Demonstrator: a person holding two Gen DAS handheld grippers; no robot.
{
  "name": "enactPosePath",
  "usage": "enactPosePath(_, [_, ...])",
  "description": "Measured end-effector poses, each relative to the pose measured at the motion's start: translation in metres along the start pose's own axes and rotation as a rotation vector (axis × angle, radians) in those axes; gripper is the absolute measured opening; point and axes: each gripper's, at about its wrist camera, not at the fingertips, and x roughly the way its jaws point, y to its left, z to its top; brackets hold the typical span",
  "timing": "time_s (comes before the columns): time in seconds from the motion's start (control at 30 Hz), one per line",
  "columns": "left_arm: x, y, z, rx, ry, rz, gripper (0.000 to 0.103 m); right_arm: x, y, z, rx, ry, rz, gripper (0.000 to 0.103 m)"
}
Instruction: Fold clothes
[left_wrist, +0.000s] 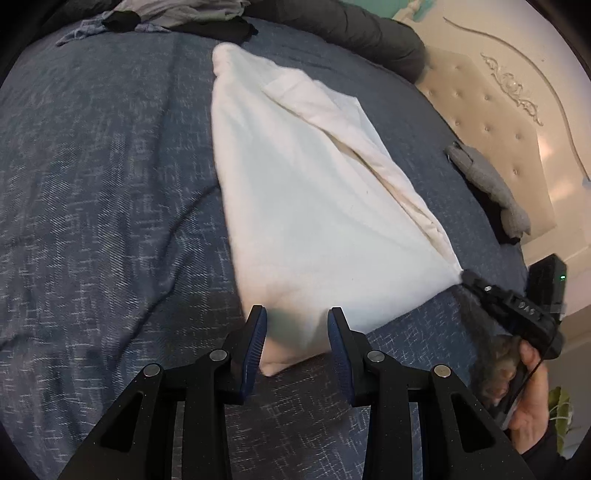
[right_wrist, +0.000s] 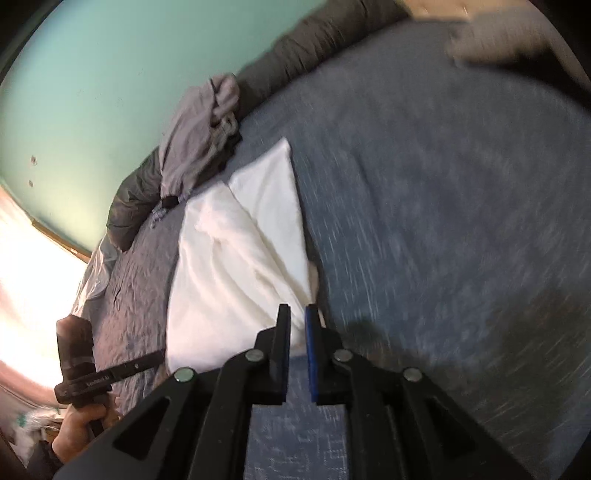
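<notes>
Left-wrist view: my left gripper (left_wrist: 297, 332) hangs spread over the white garment's (left_wrist: 295, 192) near corner on the bed (left_wrist: 92, 184). My right gripper (right_wrist: 297, 332) pinches its other near corner, probably to stretch the hem before folding.

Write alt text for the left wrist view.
A folded white garment lies on a blue bedspread, its near corner between the open left tongs. The right tongs pinch its right corner; a grey cloth lies by the headboard.
</notes>
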Motion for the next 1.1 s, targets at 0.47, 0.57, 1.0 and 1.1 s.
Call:
enactPosePath(0.47, [0.003,0.014,-0.001,0.033,-0.085,-0.035,0.037,0.145,0.129,0.037,-0.530,0.322,-0.094,0.009])
enactPosePath(0.57, [0.008,0.016,-0.005,0.043,-0.088,-0.044,0.038,0.169,0.137,0.039,-0.584,0.356,-0.139,0.009])
enactPosePath(1.0, [0.009,0.021,-0.009,0.033,-0.083,-0.083,0.038,0.206,0.120,0.095,-0.647,0.273,-0.353,0.004])
enactPosePath(1.1, [0.009,0.021,-0.008,0.039,-0.082,-0.081,0.038,0.192,0.083,0.131,-0.525,0.201,-0.445,0.004])
